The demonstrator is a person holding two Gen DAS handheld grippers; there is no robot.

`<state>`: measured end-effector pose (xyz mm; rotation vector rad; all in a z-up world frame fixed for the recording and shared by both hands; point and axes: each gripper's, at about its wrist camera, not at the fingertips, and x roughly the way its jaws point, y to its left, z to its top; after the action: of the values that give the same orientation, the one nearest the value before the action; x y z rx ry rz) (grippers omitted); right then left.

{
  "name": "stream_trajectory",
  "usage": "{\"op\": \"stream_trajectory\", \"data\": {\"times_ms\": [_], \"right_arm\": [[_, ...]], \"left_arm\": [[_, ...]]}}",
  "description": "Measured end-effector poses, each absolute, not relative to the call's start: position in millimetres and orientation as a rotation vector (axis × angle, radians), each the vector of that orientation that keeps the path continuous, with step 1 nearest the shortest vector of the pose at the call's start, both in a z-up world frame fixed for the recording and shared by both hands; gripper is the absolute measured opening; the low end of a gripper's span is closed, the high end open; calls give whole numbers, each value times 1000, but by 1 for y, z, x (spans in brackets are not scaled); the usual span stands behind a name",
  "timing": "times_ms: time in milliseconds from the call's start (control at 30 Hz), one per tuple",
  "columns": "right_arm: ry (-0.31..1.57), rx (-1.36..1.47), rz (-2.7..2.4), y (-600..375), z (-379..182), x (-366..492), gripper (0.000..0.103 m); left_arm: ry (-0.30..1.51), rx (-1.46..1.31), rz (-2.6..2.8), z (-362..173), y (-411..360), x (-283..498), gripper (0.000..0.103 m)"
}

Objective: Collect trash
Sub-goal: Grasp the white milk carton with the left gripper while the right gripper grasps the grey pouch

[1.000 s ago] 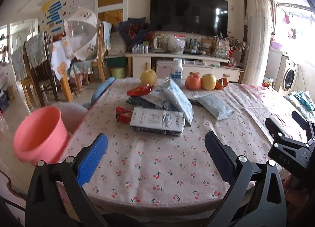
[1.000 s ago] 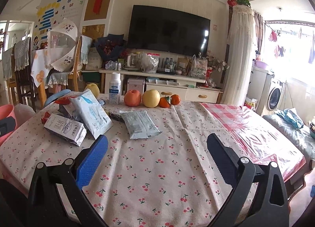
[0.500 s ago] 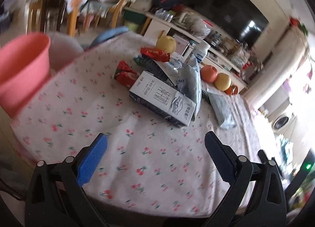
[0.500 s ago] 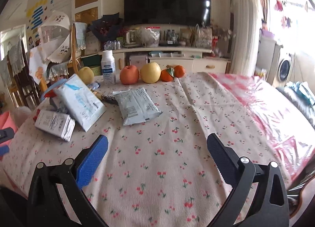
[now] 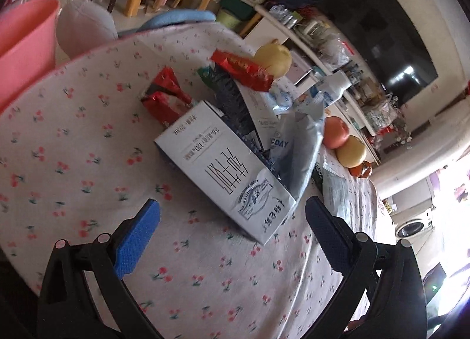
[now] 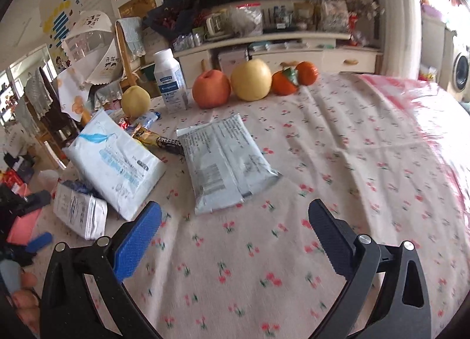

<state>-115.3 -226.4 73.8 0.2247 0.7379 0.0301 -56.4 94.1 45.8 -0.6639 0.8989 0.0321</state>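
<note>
Left claw point(image 5: 232, 233) spread wide, empty, lined up just short of the white carton point(image 5: 223, 168) on the cherry-print desk point(image 5: 73, 168). Lying flat, long axis running diagonally away, from the near-right corner up toward the far left; near end pointing almost into the gap between the fingers. Probably approached that way to clamp across the narrow width. Leaning on its far side: red wrappers point(image 5: 166, 98) and a grey pouch point(image 5: 305, 145), all heaped together. Pink bin point(image 5: 26, 45) waiting off the desk's left edge, handy for the drop. Right claw point(image 6: 235, 230) also wide apart, nothing held, hovering short of the grey flat packet point(image 6: 226, 159), which lies lengthwise, pointing away toward the fruit point(image 6: 232, 83).
</note>
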Motion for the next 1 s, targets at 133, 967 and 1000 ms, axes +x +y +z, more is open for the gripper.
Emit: {"op": "stream_trajectory", "data": {"times_ms": [133, 967, 1000], "right_arm": [[767, 202, 62, -224, 69, -87, 99], [919, 73, 104, -211, 39, -16, 85], [921, 67, 106, -210, 39, -17, 84]], "left_arm": [[928, -679, 79, 35, 94, -39, 99], [962, -401, -30, 28, 86, -12, 84], [969, -367, -53, 29, 84, -10, 84]]}}
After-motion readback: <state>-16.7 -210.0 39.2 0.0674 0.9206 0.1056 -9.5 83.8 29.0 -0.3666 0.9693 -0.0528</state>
